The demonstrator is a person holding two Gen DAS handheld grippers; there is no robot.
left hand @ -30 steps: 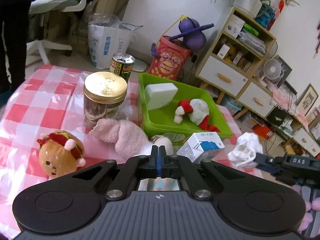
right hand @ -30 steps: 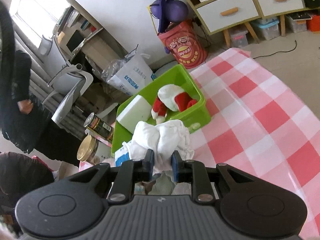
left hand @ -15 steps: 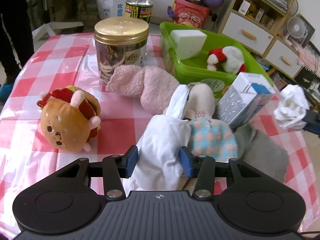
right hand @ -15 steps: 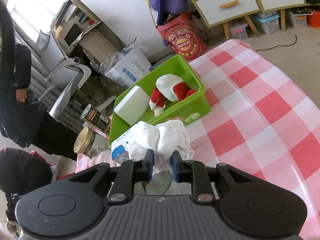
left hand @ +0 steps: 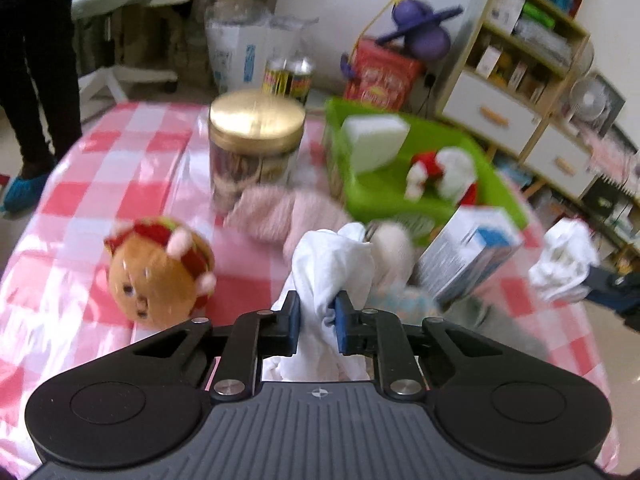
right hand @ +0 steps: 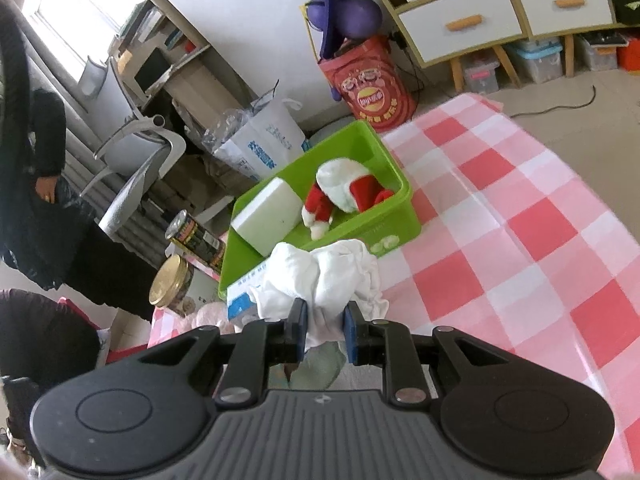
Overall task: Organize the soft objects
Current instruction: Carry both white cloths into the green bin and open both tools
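Half a second ago the left gripper [left hand: 316, 318] straddled a crumpled white cotton cloth [left hand: 330, 268] with fingers apart; now they are clamped on it, just in front of the shallow green plastic bin [left hand: 502, 196]. The right gripper [right hand: 323, 330] pinches a second bunched white cloth [right hand: 320, 276], hanging at the bin's near corner. Both fabrics are limp, so I'd lift each high enough to clear the rim, then release beside the stiff white foam block [right hand: 266, 218] and the fuzzy red-and-white plush [right hand: 346, 194].

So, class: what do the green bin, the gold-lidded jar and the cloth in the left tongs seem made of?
Green bin: likely plastic, smooth glossy walls.
Gold-lidded jar: clear body, plastic or glass; shiny metallic-looking lid.
White cloth in the left tongs: soft matte fabric, crumpled folds.
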